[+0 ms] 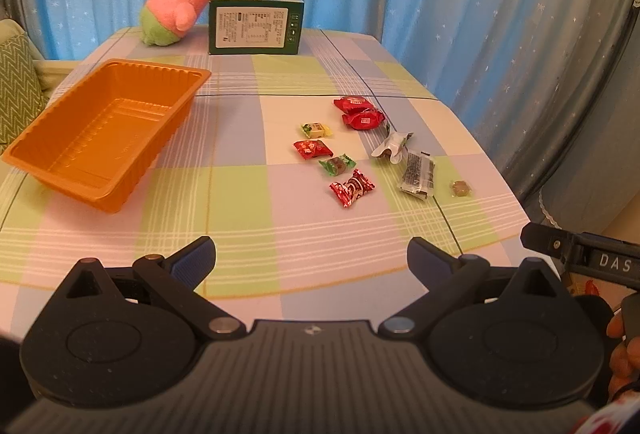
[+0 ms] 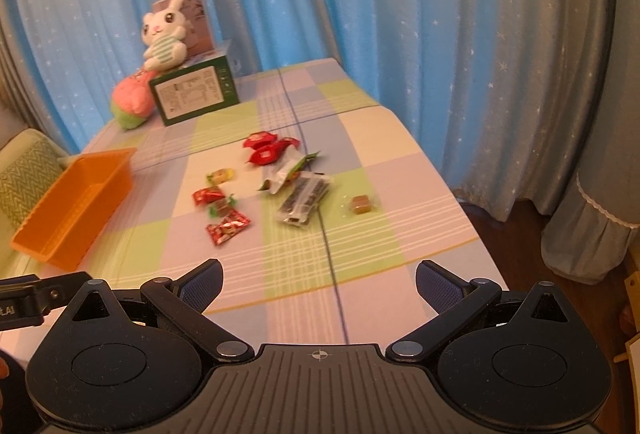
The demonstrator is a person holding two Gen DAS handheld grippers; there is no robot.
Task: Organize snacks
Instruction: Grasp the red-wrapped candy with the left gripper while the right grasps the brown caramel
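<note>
Green box (image 1: 256,23) label too small to read, "DAS" on right claw (image 1: 580,258)

Wrapped snacks (image 1: 352,189) lie scattered right of an empty orange tray (image 1: 52,153)

Left hand-held gripper (image 1: 311,261): black ribbed body, round pivots, silver rivets, blue textured fingers (image 1: 192,261)

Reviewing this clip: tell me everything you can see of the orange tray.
The orange tray is a rectangular, thin-walled container that looks like moulded plastic, with ribbed sides, a ridged floor and a flat outward lip. It sits upright and empty on the checked tablecloth, at the table's left side, angled to the table edge. Nothing touches it but the cloth; the wrapped snacks lie apart, to its right.
</note>
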